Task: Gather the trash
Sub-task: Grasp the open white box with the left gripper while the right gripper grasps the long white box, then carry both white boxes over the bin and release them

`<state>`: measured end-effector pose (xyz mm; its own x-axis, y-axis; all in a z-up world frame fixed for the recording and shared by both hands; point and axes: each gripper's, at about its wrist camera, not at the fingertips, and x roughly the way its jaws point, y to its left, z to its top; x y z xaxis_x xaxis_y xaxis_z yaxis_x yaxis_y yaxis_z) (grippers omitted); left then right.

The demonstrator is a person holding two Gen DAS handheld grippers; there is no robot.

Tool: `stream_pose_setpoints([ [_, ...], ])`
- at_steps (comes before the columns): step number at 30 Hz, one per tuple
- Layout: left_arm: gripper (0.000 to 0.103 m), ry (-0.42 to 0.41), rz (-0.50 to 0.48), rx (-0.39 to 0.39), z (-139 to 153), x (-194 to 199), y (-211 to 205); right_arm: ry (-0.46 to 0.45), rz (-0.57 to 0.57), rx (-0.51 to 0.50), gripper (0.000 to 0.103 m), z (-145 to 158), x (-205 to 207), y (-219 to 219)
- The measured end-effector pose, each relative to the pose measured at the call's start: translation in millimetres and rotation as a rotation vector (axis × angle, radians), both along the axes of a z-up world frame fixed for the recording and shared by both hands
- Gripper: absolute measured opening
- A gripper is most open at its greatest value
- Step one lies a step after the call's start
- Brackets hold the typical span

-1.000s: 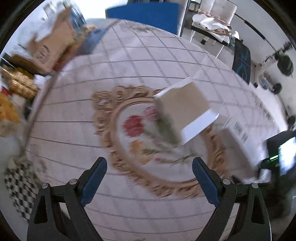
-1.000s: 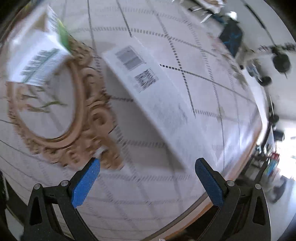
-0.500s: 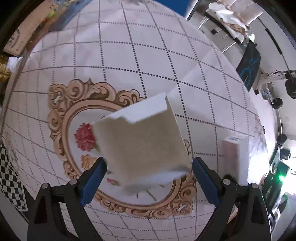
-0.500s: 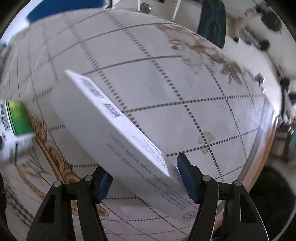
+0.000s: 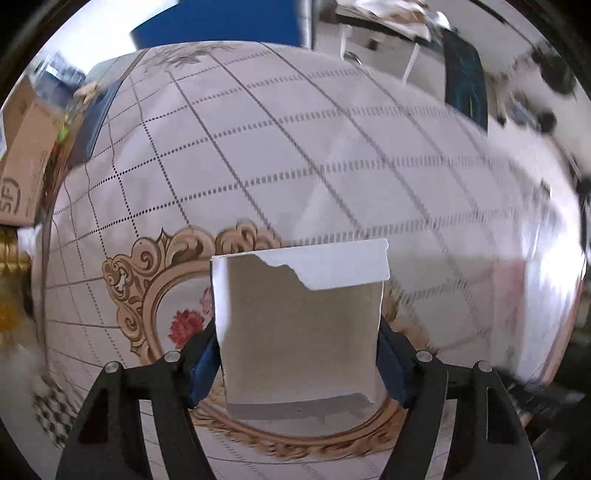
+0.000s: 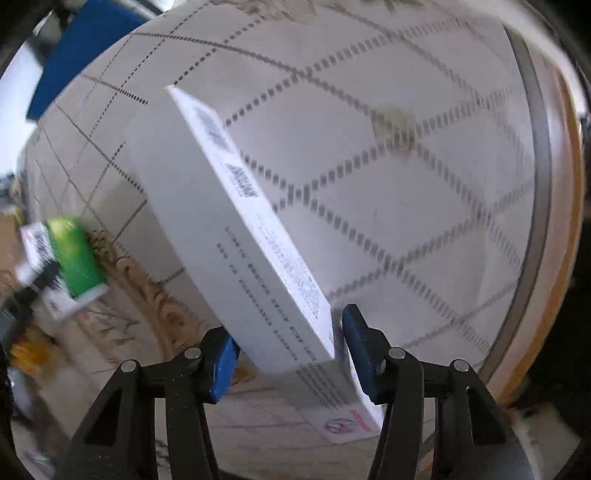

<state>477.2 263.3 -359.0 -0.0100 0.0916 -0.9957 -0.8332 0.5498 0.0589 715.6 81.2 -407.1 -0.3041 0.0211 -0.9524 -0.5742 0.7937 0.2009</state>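
Observation:
In the left wrist view, a small carton [image 5: 303,332] with a white outside, a brown inside and a torn flap stands on the patterned tablecloth [image 5: 332,147]. My left gripper [image 5: 297,365] points straight down over it. Its jaws are closing, and the blue pads [image 5: 201,365] lie against the carton's two sides. In the right wrist view the same carton [image 6: 66,266] shows a green and white face at the far left. A long flat white box [image 6: 229,229] with barcodes and print lies tilted. My right gripper [image 6: 290,354] is closing on its near end, both pads touching it.
The round table's edge [image 6: 539,184] runs close on the right in the right wrist view. A brown cardboard box [image 5: 26,147] and clutter sit beyond the table on the left. A blue chair back [image 5: 221,22] stands at the far side, with furniture behind it.
The left gripper came over the torn carton, sank, and narrowed from wide open until its pads met the sides. The right gripper rolled, slid along the long white box and closed on its end.

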Motion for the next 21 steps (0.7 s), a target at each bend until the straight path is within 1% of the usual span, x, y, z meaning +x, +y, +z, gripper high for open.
stream_pose_setpoints([
  [2, 0.071, -0.007, -0.011, 0.014, -3, -3, -6, -0.084, 0.049, 0.0, 0.062, 4, -11, -4],
  [6, 0.071, 0.014, -0.057, 0.028, -3, 7, -8, -0.235, 0.172, -0.013, 0.061, 6, -37, 7],
  [7, 0.071, 0.008, -0.065, 0.029, -2, 9, -3, -0.273, 0.191, -0.01, 0.058, 8, -42, 9],
  [8, 0.07, 0.0, -0.071, 0.034, 1, 10, -5, -0.293, 0.194, -0.008, 0.047, 9, -46, 10],
  [9, 0.069, -0.01, -0.078, 0.041, 3, 15, -6, -0.298, 0.187, 0.005, 0.042, 12, -49, 10],
  [11, 0.069, -0.023, -0.089, 0.056, 11, 10, -8, -0.284, 0.157, 0.044, 0.041, 17, -58, 11],
  [14, 0.069, -0.051, -0.11, 0.089, 28, 3, -16, -0.277, 0.115, 0.103, 0.041, 31, -81, -2],
  [16, 0.069, -0.077, -0.122, 0.11, 43, -7, -26, -0.282, 0.087, 0.159, 0.041, 43, -96, -8],
  [20, 0.069, -0.119, -0.137, 0.136, 65, -35, -44, -0.274, 0.074, 0.207, 0.041, 60, -133, -20],
  [21, 0.069, -0.133, -0.138, 0.14, 71, -48, -48, -0.272, 0.07, 0.218, 0.04, 65, -144, -25],
])
